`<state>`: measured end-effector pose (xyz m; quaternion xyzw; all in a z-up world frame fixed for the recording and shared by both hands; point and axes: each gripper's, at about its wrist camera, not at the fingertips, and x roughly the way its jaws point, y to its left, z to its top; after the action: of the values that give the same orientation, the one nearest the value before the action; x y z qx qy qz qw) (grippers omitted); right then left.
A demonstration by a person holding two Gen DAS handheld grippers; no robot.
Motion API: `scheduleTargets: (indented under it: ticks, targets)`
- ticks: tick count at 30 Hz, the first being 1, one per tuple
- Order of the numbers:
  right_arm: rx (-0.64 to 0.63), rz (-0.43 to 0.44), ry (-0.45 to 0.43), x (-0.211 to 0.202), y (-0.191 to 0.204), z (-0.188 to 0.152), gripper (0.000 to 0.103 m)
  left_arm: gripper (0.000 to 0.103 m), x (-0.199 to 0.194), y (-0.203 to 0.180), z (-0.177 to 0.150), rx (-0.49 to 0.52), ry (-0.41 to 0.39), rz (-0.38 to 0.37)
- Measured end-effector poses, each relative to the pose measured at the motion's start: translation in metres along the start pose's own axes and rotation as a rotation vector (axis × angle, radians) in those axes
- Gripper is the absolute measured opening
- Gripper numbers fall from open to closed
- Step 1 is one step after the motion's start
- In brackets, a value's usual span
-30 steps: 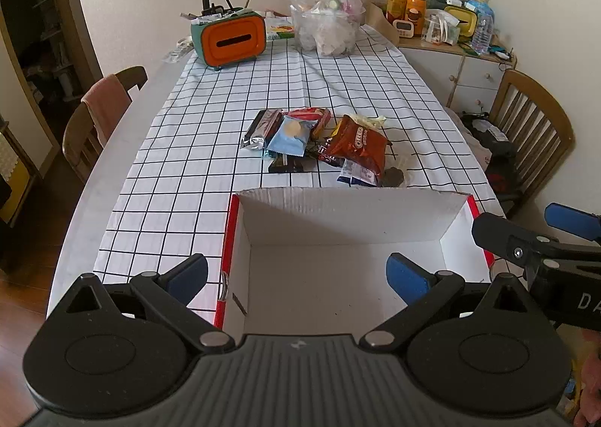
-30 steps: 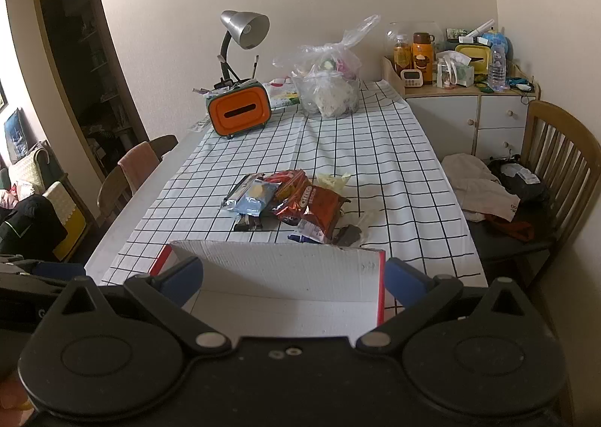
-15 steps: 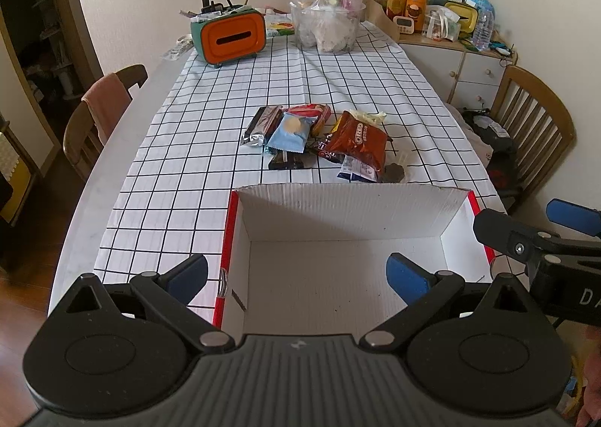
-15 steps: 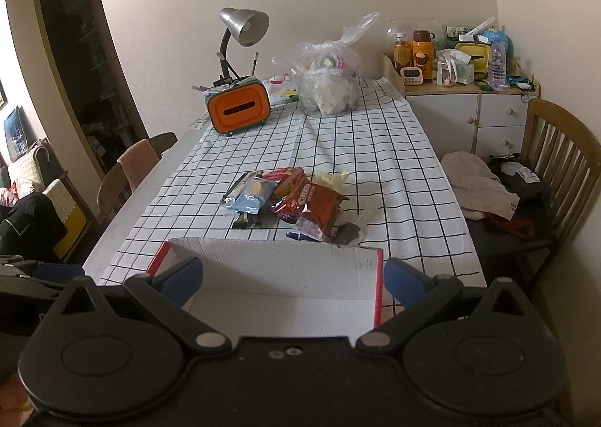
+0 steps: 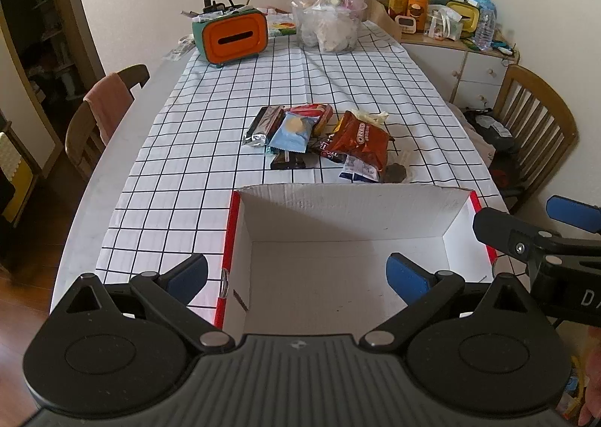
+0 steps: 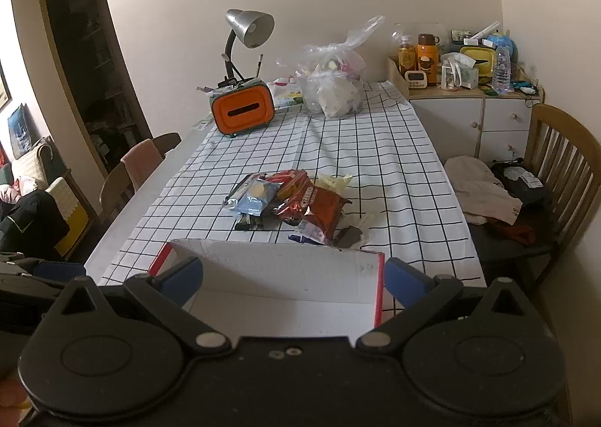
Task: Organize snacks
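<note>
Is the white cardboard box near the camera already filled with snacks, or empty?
Empty. The box shows only its bare white floor; the snack packets lie on the tablecloth beyond it.

From my left wrist feed I get bright, even daylight on the white black-gridded tablecloth point(image 5: 210, 149), while my right wrist feed reads dimmer and warmer, both sharp at centre, with fisheye bending and dark vignetted corners at 1 and 11 o'clock.
</note>
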<state>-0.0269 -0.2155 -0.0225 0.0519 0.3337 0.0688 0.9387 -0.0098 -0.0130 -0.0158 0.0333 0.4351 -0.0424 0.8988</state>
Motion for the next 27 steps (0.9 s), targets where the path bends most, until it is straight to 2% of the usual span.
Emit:
scheduleTargets:
  ticks: [9,14,19,24,27]
  targets:
    - [-0.013,-0.003,0.027,0.019,0.005,0.007,0.102,0.102,0.020,0.017,0.014,-0.011,0.013,-0.002]
    - [0.014,-0.009,0.094,0.039,-0.002,0.015,0.101,0.102,0.036,0.033,0.024,-0.013,0.027,-0.013]
    - [0.102,-0.020,0.168,0.066,-0.021,0.034,0.097,0.102,0.052,0.044,0.041,0.002,0.032,-0.023]
    - [0.029,-0.040,0.166,0.089,-0.025,0.056,0.093,0.102,0.068,0.053,0.067,0.015,0.022,-0.034]
    - [-0.066,-0.024,0.184,0.106,-0.024,0.069,0.093,0.102,0.081,0.055,0.083,0.049,0.010,-0.033]
